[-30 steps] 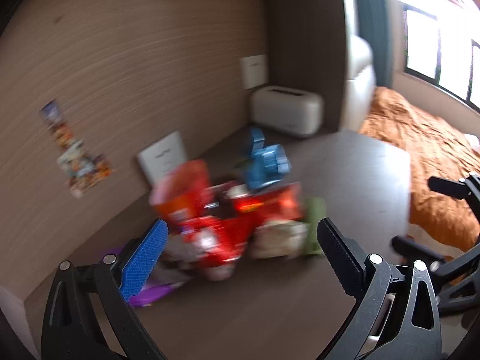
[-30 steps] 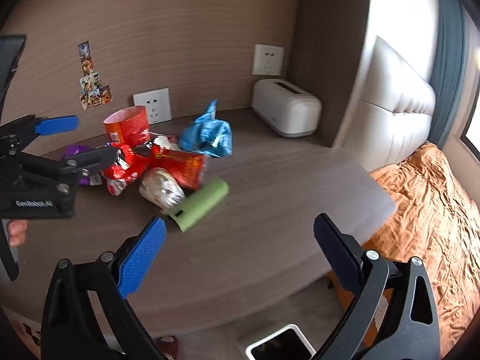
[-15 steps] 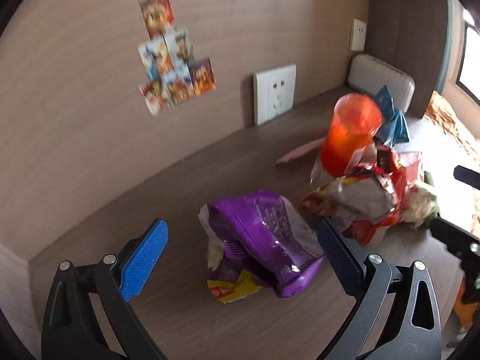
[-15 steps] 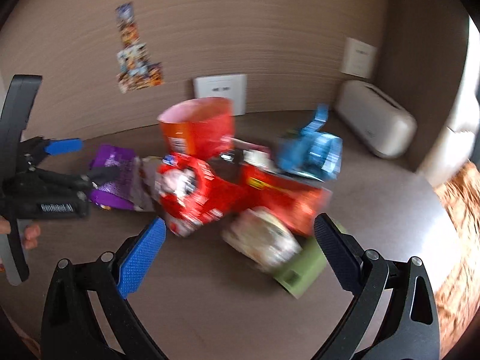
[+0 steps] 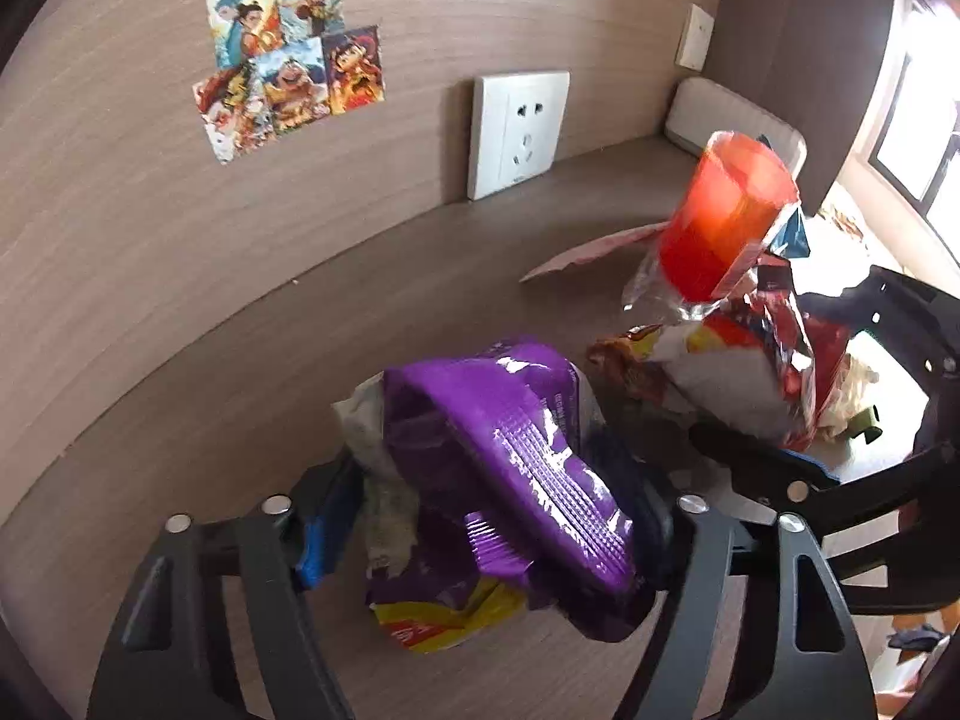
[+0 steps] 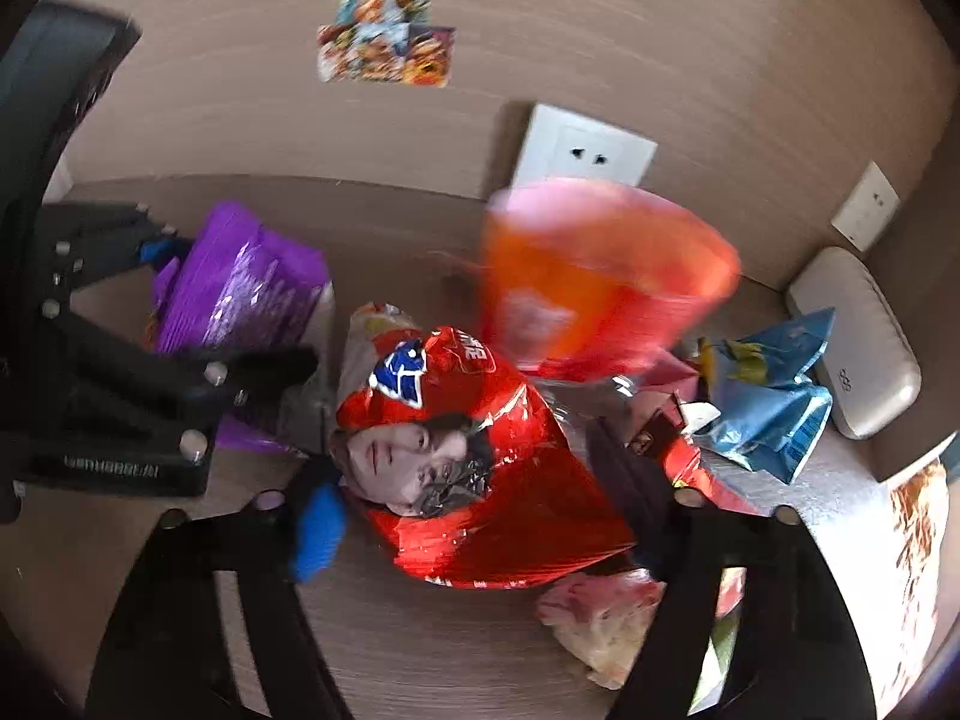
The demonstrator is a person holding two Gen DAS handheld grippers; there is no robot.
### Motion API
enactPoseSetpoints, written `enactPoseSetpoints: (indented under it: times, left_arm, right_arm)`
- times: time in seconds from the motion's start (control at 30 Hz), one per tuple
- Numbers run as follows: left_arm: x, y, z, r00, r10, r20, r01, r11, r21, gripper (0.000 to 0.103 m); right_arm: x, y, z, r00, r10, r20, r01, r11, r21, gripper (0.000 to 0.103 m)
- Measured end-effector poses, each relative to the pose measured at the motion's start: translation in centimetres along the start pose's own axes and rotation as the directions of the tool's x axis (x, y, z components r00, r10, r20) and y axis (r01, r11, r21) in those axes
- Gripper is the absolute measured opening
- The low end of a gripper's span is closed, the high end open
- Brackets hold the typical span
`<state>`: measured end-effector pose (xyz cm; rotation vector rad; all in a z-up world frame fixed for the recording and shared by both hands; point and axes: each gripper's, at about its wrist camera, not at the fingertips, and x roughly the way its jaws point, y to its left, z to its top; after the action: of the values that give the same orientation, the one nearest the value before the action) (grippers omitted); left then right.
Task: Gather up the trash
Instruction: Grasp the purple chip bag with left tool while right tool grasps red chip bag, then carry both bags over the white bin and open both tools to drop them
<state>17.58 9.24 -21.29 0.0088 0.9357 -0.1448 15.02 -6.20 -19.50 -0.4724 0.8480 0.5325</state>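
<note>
A crumpled purple snack bag (image 5: 510, 438) lies on the brown desk (image 5: 240, 390) between the fingers of my left gripper (image 5: 489, 525). Its jaws are closing and the pads touch the bag on both sides. The right wrist view shows the same bag (image 6: 240, 276) in that left gripper (image 6: 222, 306). My right gripper (image 6: 477, 507) is closing on a shiny red bag (image 6: 480, 420) with a printed face, one pad at each side. In the left wrist view the right gripper (image 5: 774, 372) straddles that heap.
An orange-red paper cup (image 6: 600, 282) stands just behind the red bag, with a blue bag (image 6: 768, 402) and a white toaster (image 6: 858, 348) to the right. A pale crumpled wrapper (image 6: 600, 624) lies near the right finger. A wall socket (image 5: 519, 126) and stickers sit on the back wall.
Both grippers dropped toward the pile and their jaws narrowed from wide open. The purple bag now sits scrunched between the left fingers, the red bag between the right ones.
</note>
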Motion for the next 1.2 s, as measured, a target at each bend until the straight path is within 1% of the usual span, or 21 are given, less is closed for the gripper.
enactPoseSetpoints:
  times: [0.03, 0.1, 0.17, 0.23, 0.27, 0.37, 0.4, 0.5, 0.6, 0.7, 0.8, 0.9, 1.0, 1.03, 1.17, 1.2]
  left_arm:
    - [-0.3, 0.1, -0.1, 1.000, 0.004, 0.004, -0.004, 1.000, -0.005, 0.069]
    - [-1.1, 0.4, -0.5, 1.000, 0.005, 0.012, -0.005, 1.000, -0.011, 0.069]
    - [-2.6, 0.4, -0.3, 1.000, 0.012, 0.027, -0.011, 1.000, -0.011, 0.069]
    - [-4.7, -0.5, 0.2, 0.998, 0.029, 0.062, -0.029, 1.000, 0.006, 0.069]
    - [-5.5, -1.4, 0.7, 0.996, 0.037, 0.075, -0.039, 0.999, 0.017, 0.069]
    - [-8.4, -2.5, 1.1, 0.991, 0.056, 0.121, -0.063, 0.997, 0.050, 0.069]
    - [-9.3, -3.1, 1.2, 0.989, 0.059, 0.134, -0.068, 0.996, 0.063, 0.069]
    - [-12.0, -5.8, 1.9, 0.982, 0.057, 0.179, -0.079, 0.990, 0.118, 0.069]
    - [-13.5, -8.3, 2.3, 0.977, 0.052, 0.208, -0.090, 0.980, 0.177, 0.069]
    - [-14.3, -11.9, 2.6, 0.972, 0.025, 0.233, -0.085, 0.965, 0.249, 0.069]
    - [-14.1, -16.2, 3.1, 0.972, -0.028, 0.233, -0.051, 0.944, 0.326, 0.069]
    - [-14.4, -19.4, 2.7, 0.972, -0.076, 0.224, -0.016, 0.923, 0.383, 0.069]
    - [-14.3, -23.4, 2.0, 0.970, -0.124, 0.210, 0.016, 0.890, 0.455, 0.069]
    - [-14.1, -25.1, 1.6, 0.969, -0.147, 0.199, 0.033, 0.873, 0.486, 0.069]
    - [-13.7, -29.9, 0.6, 0.966, -0.203, 0.161, 0.081, 0.826, 0.558, 0.069]
    - [-13.5, -30.7, 0.4, 0.965, -0.211, 0.154, 0.088, 0.818, 0.568, 0.069]
  right_arm:
    - [-0.2, 0.1, 0.0, 1.000, -0.003, 0.007, 0.003, 1.000, -0.003, 0.068]
    - [-1.1, 0.0, 0.0, 1.000, 0.001, 0.027, -0.001, 1.000, 0.008, 0.068]
    - [-2.3, -0.4, 0.2, 0.999, -0.002, 0.052, 0.000, 1.000, 0.028, 0.068]
    - [-4.2, -1.1, 0.1, 0.996, -0.008, 0.087, 0.003, 0.998, 0.055, 0.068]
    - [-5.4, -1.6, 0.0, 0.994, -0.012, 0.108, 0.004, 0.997, 0.072, 0.068]
    - [-8.4, -2.9, -0.9, 0.988, -0.034, 0.152, 0.017, 0.993, 0.113, 0.068]
    - [-9.9, -3.6, -1.4, 0.984, -0.052, 0.172, 0.030, 0.991, 0.133, 0.068]
    - [-13.1, -4.7, -2.8, 0.976, -0.090, 0.200, 0.054, 0.982, 0.181, 0.068]
    - [-16.1, -6.6, -4.5, 0.967, -0.141, 0.213, 0.087, 0.966, 0.245, 0.068]
    - [-19.2, -8.6, -6.9, 0.956, -0.204, 0.210, 0.132, 0.941, 0.312, 0.068]
    - [-21.3, -10.0, -9.0, 0.948, -0.251, 0.196, 0.169, 0.918, 0.360, 0.068]
    - [-23.2, -11.4, -11.7, 0.939, -0.300, 0.167, 0.213, 0.890, 0.403, 0.068]
    - [-24.6, -12.5, -14.7, 0.933, -0.338, 0.122, 0.255, 0.862, 0.439, 0.068]
    - [-24.9, -12.7, -15.5, 0.932, -0.345, 0.112, 0.264, 0.855, 0.446, 0.068]
    - [-26.2, -13.6, -19.3, 0.925, -0.375, 0.058, 0.303, 0.821, 0.483, 0.068]
    - [-26.4, -13.8, -19.8, 0.924, -0.378, 0.049, 0.308, 0.816, 0.490, 0.068]
